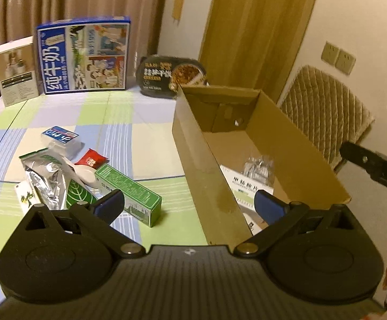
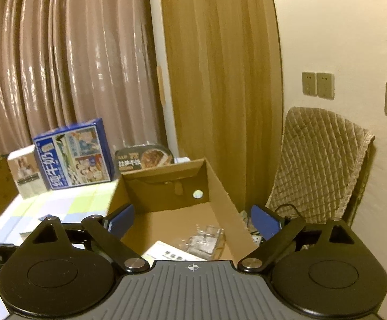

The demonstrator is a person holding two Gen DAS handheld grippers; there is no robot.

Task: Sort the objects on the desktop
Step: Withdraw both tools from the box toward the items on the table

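Sorting looks partly done: a white medicine carton (image 1: 243,186) and clear blister packs (image 1: 260,169) lie in the brown cardboard box (image 1: 209,176) ahead of the empty, spread left gripper (image 1: 189,205), while the green carton (image 1: 129,194), foil pouches (image 1: 46,178) and red sachet (image 1: 92,158) wait to its left; the right gripper (image 2: 192,221) hangs empty and spread over the box

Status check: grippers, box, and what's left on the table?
Left gripper open, empty. Right gripper open, empty. Brown cardboard box holds white medicine carton and clear blister pack. Green rectangular carton and silver foil pouch still unsorted.
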